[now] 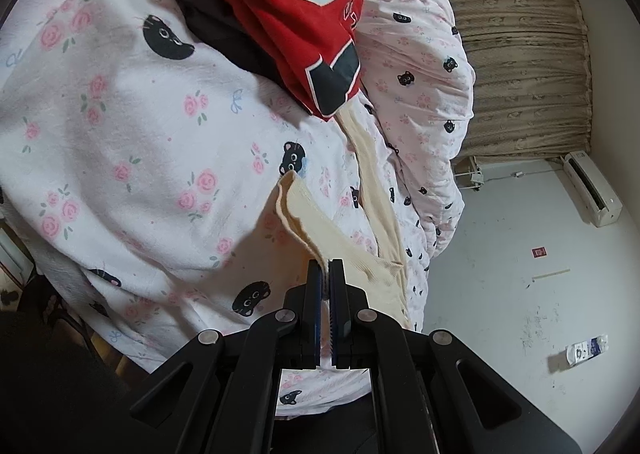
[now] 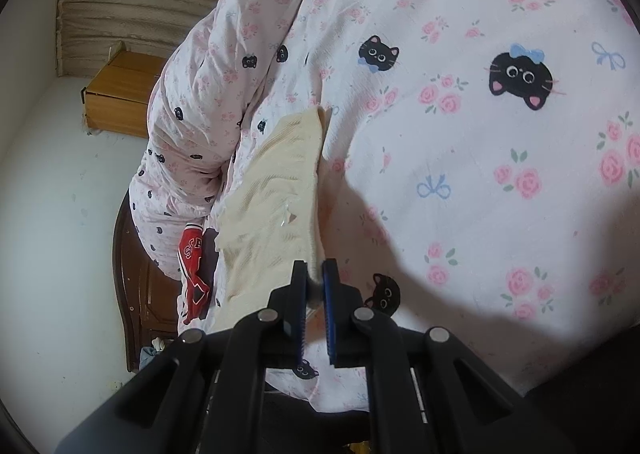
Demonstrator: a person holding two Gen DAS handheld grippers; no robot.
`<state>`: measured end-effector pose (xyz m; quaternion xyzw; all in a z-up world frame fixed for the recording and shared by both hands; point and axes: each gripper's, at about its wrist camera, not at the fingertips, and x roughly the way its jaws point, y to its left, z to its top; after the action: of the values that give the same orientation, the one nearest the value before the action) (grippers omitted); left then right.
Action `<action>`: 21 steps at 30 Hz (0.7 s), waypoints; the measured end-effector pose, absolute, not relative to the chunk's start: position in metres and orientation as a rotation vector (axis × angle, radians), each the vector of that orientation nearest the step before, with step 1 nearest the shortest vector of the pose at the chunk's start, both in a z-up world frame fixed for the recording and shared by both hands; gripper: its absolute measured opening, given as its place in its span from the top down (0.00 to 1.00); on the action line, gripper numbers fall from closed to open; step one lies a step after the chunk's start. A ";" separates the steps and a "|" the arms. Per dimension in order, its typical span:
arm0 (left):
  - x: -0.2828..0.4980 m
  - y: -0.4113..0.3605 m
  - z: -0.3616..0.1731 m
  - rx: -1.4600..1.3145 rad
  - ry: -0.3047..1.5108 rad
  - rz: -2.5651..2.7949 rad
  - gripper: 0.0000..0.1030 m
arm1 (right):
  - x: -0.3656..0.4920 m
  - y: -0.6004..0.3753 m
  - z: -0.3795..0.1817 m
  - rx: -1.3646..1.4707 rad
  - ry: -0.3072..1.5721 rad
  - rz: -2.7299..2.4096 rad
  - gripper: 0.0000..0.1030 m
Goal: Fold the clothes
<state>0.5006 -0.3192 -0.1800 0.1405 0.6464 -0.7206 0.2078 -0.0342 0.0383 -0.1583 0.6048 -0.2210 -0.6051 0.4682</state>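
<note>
A cream ribbed garment (image 1: 304, 210) lies stretched over the cat-and-rose bed cover (image 1: 120, 114). My left gripper (image 1: 326, 266) is shut on one folded edge of it and holds that edge off the cover. In the right wrist view the same cream garment (image 2: 272, 190) runs away from my right gripper (image 2: 316, 270), whose blue pads pinch its near corner above the bed cover (image 2: 480, 174). A red jersey (image 1: 288, 14) sits on a dark grey garment (image 1: 208, 14) at the far end, over the cream one's far part. The red jersey (image 2: 194, 274) also shows at the bed's edge.
A bunched quilt (image 1: 420, 74) with small cat print lies along the bed's side. Beyond it are a beige curtain (image 1: 520, 54), a white floor with a small carton (image 1: 586, 350), a wooden cabinet (image 2: 120, 94) and the dark wooden bed end (image 2: 132, 274).
</note>
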 end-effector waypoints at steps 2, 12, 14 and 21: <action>0.502 -0.319 -0.179 0.389 1.798 -2.004 0.98 | -0.034 0.039 -0.159 1.486 -0.542 -1.487 0.92; 0.509 -0.311 -0.168 0.391 1.778 -2.028 0.98 | -0.033 0.048 -0.157 1.496 -0.520 -1.497 0.92; 0.510 -0.308 -0.164 0.393 1.771 -2.034 0.98 | -0.032 0.051 -0.156 1.497 -0.521 -1.492 0.92; 0.517 -0.298 -0.155 0.411 1.748 -2.047 0.98 | -0.027 0.056 -0.152 1.517 -0.470 -1.488 0.92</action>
<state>0.5168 -0.2980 -0.1548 0.1477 0.6281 -0.7352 0.2078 -0.0270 0.0556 -0.1515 0.6173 -0.1913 -0.6056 0.4643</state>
